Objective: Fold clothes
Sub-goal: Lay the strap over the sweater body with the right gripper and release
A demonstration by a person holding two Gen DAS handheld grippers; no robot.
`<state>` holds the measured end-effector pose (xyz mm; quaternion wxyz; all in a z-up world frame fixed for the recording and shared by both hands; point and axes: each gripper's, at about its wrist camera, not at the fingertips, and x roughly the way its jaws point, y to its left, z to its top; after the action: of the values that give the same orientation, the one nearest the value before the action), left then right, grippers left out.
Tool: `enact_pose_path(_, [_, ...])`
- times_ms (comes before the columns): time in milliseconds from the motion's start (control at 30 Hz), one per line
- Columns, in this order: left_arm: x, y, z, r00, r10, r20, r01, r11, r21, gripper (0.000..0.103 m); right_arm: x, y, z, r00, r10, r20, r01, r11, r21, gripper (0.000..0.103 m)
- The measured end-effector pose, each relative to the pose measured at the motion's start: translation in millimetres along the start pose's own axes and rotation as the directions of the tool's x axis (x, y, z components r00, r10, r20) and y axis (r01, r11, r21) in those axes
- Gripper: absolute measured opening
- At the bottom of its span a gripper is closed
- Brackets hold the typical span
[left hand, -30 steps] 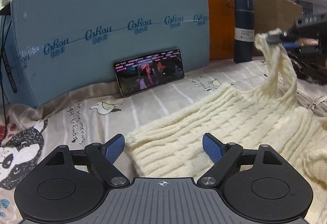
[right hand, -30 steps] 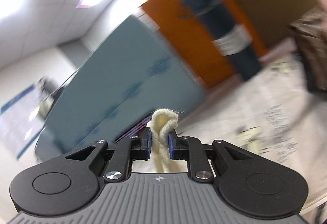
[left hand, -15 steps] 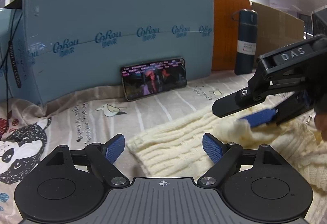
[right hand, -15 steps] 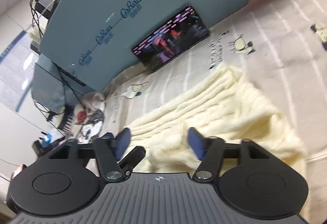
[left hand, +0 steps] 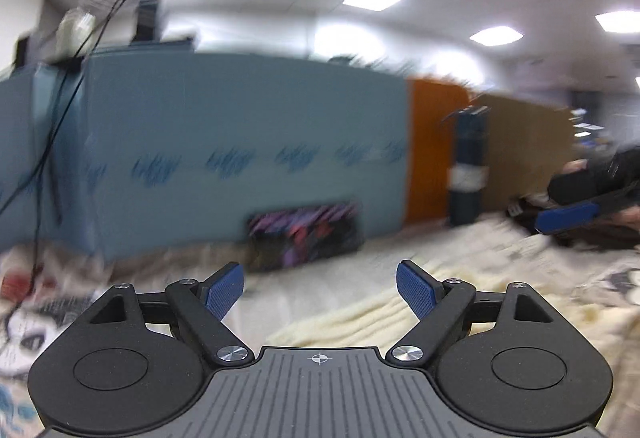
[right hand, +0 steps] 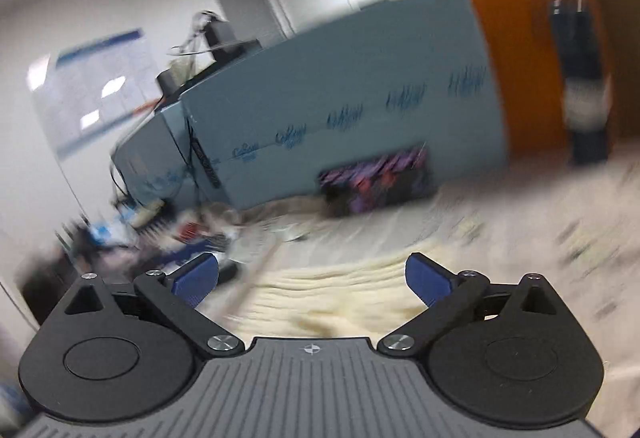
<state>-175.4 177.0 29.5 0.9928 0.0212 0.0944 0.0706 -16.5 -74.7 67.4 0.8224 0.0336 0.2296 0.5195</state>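
A cream knitted sweater (left hand: 360,322) lies flat on the printed bed sheet (left hand: 500,250), just ahead of and below both grippers. My left gripper (left hand: 320,288) hovers over its near edge, jaws opening, nothing between the blue pads. In the right wrist view the sweater (right hand: 340,294) spreads out under my right gripper (right hand: 312,276), whose jaws are opening wide and hold nothing. One blue finger (left hand: 568,216) of the right gripper shows at the right edge of the left wrist view, above the sheet. Both views are blurred by motion.
A blue foam board (left hand: 240,158) stands along the back with a lit phone (left hand: 304,234) leaning on it. An orange panel (left hand: 432,158) and a dark flask (left hand: 468,166) stand to its right. Black cables (left hand: 52,142) hang at the left.
The right gripper let go of the sweater strand it had lifted, opened wide and swung away to the right. The sweater now lies flat. The left gripper tilted upward.
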Motion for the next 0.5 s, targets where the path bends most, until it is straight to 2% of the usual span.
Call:
enact_pose_path(67, [-16,-15,2,0.999,-0.044,0.028,0.041,0.996,0.081,0.090,-24,0,-15,0.997,-0.072,0.021,0.075,0.982,-0.173,0.103])
enact_pose_path(167, [-41,-41,2,0.996,-0.084,0.022,0.077,0.971,0.227,0.091,-50,4,-43,0.987,-0.160,-0.009,0.142,0.897,-0.419,0.103])
enact_pose_path(267, [-63,-64,-7,0.989,-0.139,-0.038,0.144,0.919,0.366,0.091,-65,8,-68,0.987,-0.149,-0.065,0.088,0.824,-0.560,0.103])
enact_pose_path(367, [-77,-77,-15,0.977,-0.175,-0.119,0.210,0.881,0.424,0.091,-69,9,-90,0.982,-0.138,-0.130,0.022,0.765,-0.644,0.103])
enact_pose_path(500, [-84,-90,-32,0.951,-0.177,-0.252,0.283,0.828,0.485,0.090,-55,13,-109,0.971,-0.181,-0.156,0.010,0.682,-0.731,0.102])
